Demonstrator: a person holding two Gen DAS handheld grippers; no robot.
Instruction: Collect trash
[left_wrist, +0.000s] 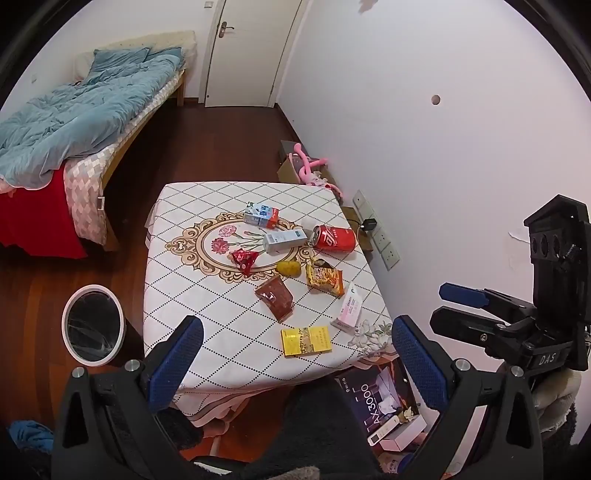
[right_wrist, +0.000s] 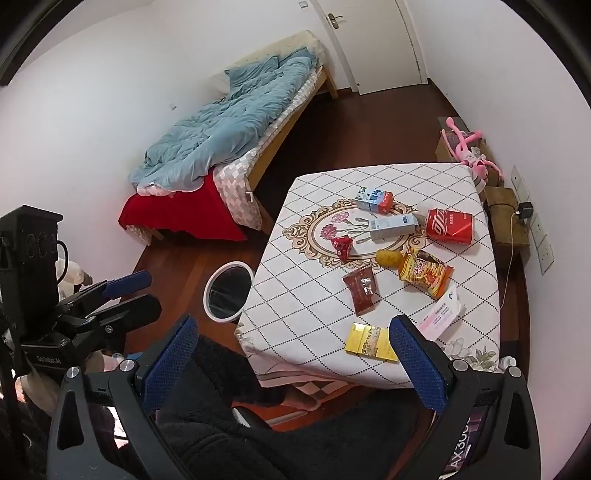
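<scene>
Trash lies scattered across the square counter with the diamond-check cloth (left_wrist: 207, 280), and the white-rimmed, black-lined round bin (left_wrist: 93, 325) waits on the floor just beside its left edge. Both tools hang wide open and empty, left tool (left_wrist: 295, 354) and right tool (right_wrist: 293, 354), short of the flat yellow cardboard pack (left_wrist: 306, 340). That pack sits near the front edge, so a clumsy pinch could, I'd judge, nudge it off.

Bed (left_wrist: 92, 110), closed door (left_wrist: 243, 51), pink toy (right_wrist: 469, 147) by wall.

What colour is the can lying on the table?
Red, with white lettering. The can lies on its side; the right wrist view shows it best.
</scene>
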